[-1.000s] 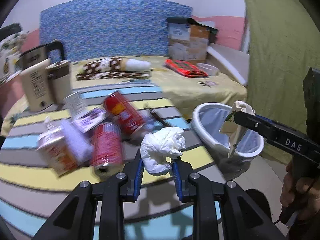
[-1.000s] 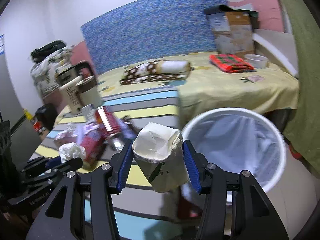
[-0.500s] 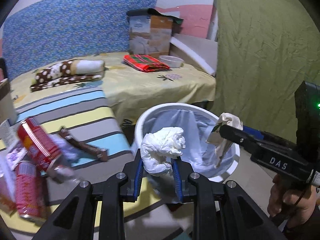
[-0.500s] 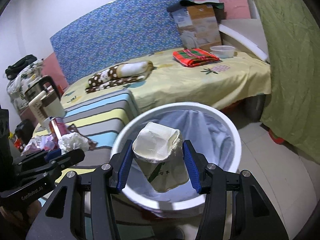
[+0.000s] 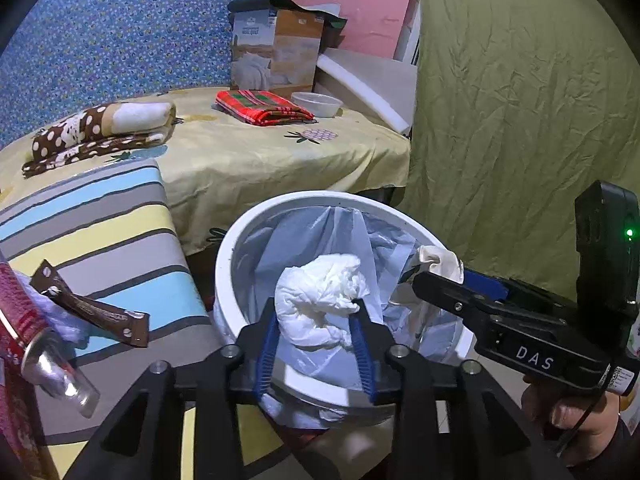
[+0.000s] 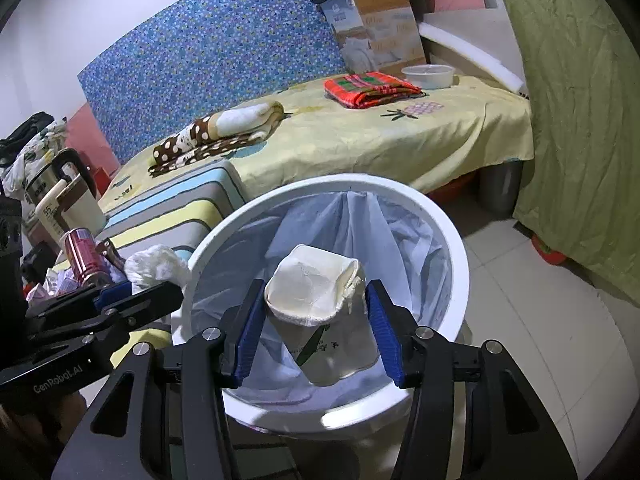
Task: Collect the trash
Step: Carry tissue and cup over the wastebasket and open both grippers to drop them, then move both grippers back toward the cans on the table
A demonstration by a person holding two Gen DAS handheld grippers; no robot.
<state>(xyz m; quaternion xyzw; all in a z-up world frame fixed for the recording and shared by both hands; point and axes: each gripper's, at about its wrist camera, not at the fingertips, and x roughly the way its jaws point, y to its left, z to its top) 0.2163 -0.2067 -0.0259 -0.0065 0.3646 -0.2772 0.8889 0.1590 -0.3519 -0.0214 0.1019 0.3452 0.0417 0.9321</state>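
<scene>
Two grippers hold trash over one white bin (image 5: 228,264), which fills the lower middle of both views and is lined with a thin pale bag (image 5: 344,240). In the left wrist view, at the far left edge, a red can (image 5: 24,332) lies on its side on a striped cloth (image 5: 100,216), with a brown wrapper (image 5: 92,308) just beside it toward the center. At lower center the left gripper (image 5: 316,320) has its blue pads pressed against a crumpled white tissue (image 5: 320,296), clamped between them above the bin's near rim. To the right, the right gripper (image 5: 440,280) reaches in from the lower right, a hand (image 5: 576,412) on its grip, holding a crushed paper cup (image 5: 438,258) over the far side of the bin.

In the right wrist view, a kettle (image 6: 60,188) stands at the left edge with the red can (image 6: 82,256) below it. The left gripper (image 6: 152,280) enters from lower left with the tissue (image 6: 156,264) at the bin's left rim (image 6: 460,264). At center, the right gripper (image 6: 316,320) is closed on the paper cup (image 6: 320,304), squeezing its sides, mouth toward the camera, above the bag's opening. In the upper right, a red plaid cloth (image 6: 372,88) lies on the bed (image 6: 440,136).
</scene>
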